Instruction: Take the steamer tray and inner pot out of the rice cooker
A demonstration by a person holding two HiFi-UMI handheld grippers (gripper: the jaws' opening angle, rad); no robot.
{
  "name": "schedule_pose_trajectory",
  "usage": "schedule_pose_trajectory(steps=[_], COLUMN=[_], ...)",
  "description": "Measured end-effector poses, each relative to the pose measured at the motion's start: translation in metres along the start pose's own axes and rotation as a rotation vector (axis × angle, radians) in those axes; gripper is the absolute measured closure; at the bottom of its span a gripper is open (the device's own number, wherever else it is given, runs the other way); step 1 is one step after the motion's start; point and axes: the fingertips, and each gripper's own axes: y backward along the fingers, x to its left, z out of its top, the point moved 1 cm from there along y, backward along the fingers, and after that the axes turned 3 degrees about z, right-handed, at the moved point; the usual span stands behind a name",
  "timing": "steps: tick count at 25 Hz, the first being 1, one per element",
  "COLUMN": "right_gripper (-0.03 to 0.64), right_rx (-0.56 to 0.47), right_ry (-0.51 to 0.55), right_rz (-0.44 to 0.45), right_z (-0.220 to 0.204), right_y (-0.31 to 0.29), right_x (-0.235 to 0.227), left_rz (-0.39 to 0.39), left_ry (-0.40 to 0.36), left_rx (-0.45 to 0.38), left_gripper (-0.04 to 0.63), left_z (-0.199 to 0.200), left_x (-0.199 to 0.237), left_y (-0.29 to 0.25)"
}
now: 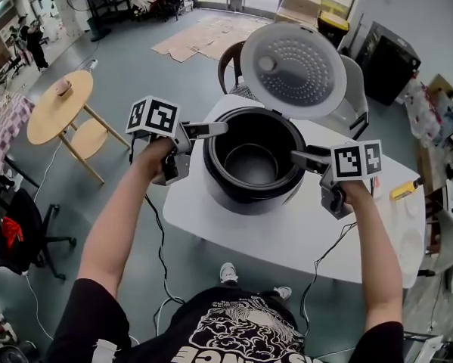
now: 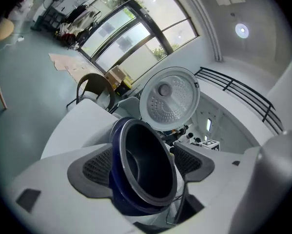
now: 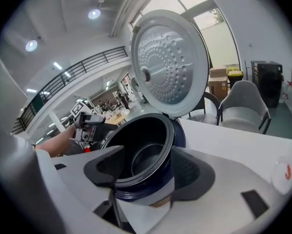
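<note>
Jaws of your left gripper (image 1: 215, 129) and right gripper (image 1: 300, 157) stand apart, empty, flanking the dark-blue round rice cooker (image 1: 252, 197) on the white tabletop (image 1: 287, 237). The dark inner pot (image 1: 250, 163) sits inside, and the white dimpled lid (image 1: 298, 70) is raised behind.

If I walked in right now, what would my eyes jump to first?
First, the big dark rice cooker in the middle of the white table, with its round lid full of little holes flipped up behind it. Next, the two tools the person holds: the left gripper and the right gripper hang at either side of the cooker's rim, fingers open.
</note>
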Motion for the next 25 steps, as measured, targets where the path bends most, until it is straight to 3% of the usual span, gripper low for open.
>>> schedule_pose_trajectory(steps=[7, 17, 25], right_gripper=[0.311, 0.324, 0.377], right_rx=[0.002, 0.051, 0.044], right_ry=[-0.116, -0.181, -0.258], right_rz=[0.066, 0.106, 0.106], right_z=[0.005, -0.003, -0.003], right_y=[0.000, -0.007, -0.008], right_x=[-0.006, -0.011, -0.015], left_rz=[-0.060, -0.099, -0.070], left_ry=[0.056, 0.054, 0.073], left_rx=[0.047, 0.098, 0.154], left_gripper=[0.210, 0.210, 0.212], left_z=[0.007, 0.005, 0.003], left_x=[-0.004, -0.010, -0.009], left_y=[-0.007, -0.015, -0.018])
